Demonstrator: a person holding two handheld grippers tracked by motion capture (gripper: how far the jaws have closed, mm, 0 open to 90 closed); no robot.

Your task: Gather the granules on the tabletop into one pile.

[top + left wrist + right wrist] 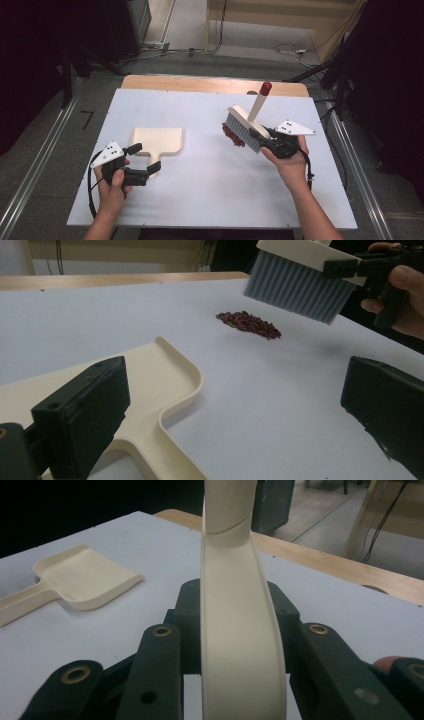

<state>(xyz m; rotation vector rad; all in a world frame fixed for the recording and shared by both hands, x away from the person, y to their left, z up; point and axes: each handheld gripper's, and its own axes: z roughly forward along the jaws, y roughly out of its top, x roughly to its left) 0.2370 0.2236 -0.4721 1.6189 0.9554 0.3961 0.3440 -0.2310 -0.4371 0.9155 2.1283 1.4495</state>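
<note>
the right tool (261, 136) is clamped on the brush (245, 128), lifted above the red beans (233, 135) near the worktop's (200, 190) right edge; the left tool (145, 159), jaws apart, straddles the dustpan's (157, 140) handle; better to grip the pan first, then sweep low toward it.

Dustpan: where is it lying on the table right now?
In the high view the dustpan lies flat on the left half of the white table, its handle between the open jaws of the left gripper, well apart from the red crumbs under the brush.
</note>
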